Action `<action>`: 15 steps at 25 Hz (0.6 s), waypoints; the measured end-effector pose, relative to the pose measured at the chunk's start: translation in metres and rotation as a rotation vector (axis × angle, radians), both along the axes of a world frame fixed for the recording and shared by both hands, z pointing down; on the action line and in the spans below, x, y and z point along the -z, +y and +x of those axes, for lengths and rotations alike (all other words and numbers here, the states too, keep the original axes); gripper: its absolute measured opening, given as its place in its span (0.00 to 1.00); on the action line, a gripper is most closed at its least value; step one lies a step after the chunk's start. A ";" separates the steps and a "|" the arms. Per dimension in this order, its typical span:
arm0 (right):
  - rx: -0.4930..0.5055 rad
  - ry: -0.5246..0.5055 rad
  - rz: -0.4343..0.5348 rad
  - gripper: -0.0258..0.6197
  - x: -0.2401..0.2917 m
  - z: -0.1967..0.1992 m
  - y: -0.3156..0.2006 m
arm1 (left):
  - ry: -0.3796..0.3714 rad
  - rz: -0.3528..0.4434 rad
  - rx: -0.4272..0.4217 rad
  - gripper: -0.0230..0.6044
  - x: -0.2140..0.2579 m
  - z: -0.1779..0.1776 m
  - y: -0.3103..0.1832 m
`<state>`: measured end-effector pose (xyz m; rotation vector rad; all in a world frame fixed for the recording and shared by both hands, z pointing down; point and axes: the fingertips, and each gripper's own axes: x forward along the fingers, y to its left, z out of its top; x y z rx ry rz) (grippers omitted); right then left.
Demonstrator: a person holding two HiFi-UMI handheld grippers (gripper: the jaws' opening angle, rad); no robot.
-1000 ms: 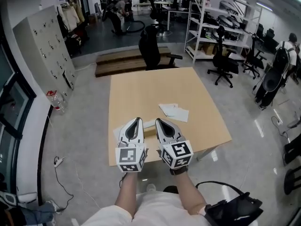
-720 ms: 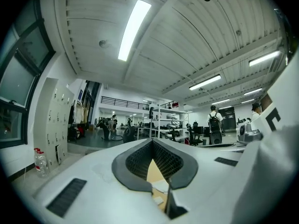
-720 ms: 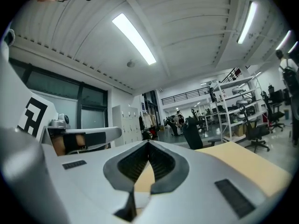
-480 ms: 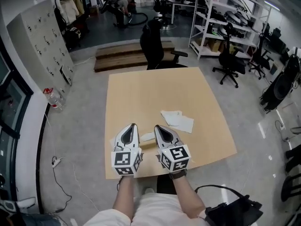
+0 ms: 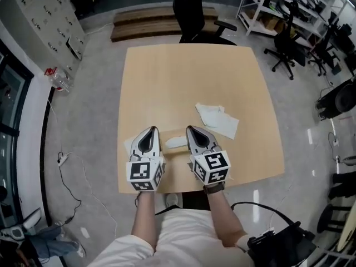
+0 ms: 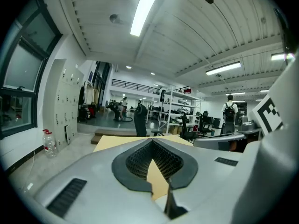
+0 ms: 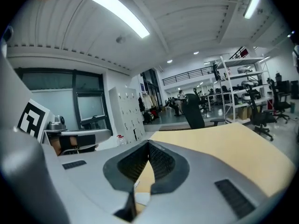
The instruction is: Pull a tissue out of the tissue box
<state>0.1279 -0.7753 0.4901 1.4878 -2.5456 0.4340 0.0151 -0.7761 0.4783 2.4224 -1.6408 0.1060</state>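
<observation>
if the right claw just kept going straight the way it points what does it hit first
Probably bare tabletop: the shut right claw tilts slightly down across the wood, its line passing left of the loose tissues. Depth is hard to judge.

Square light-wood surface [image 5: 189, 77]; glossy grey floor [image 5: 83, 121]; black office chair [image 5: 194, 10]; white lockers [image 5: 39, 4]; metal shelving [image 5: 267, 4]; ceiling strip light [image 6: 145, 8].
</observation>
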 end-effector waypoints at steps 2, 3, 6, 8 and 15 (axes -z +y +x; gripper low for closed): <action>0.000 0.009 -0.039 0.04 -0.016 0.001 -0.007 | -0.003 -0.034 -0.010 0.04 -0.016 0.003 -0.006; 0.002 0.015 -0.055 0.04 -0.024 0.002 -0.010 | -0.003 -0.049 -0.015 0.04 -0.025 0.005 -0.009; 0.020 0.039 -0.096 0.04 -0.047 0.002 -0.016 | 0.002 -0.093 -0.028 0.04 -0.050 0.012 -0.015; 0.035 0.059 -0.129 0.04 -0.062 0.002 -0.018 | 0.000 -0.117 -0.037 0.04 -0.065 0.017 -0.018; 0.066 0.161 -0.218 0.04 -0.106 0.000 -0.009 | -0.009 -0.193 -0.062 0.04 -0.103 0.026 -0.016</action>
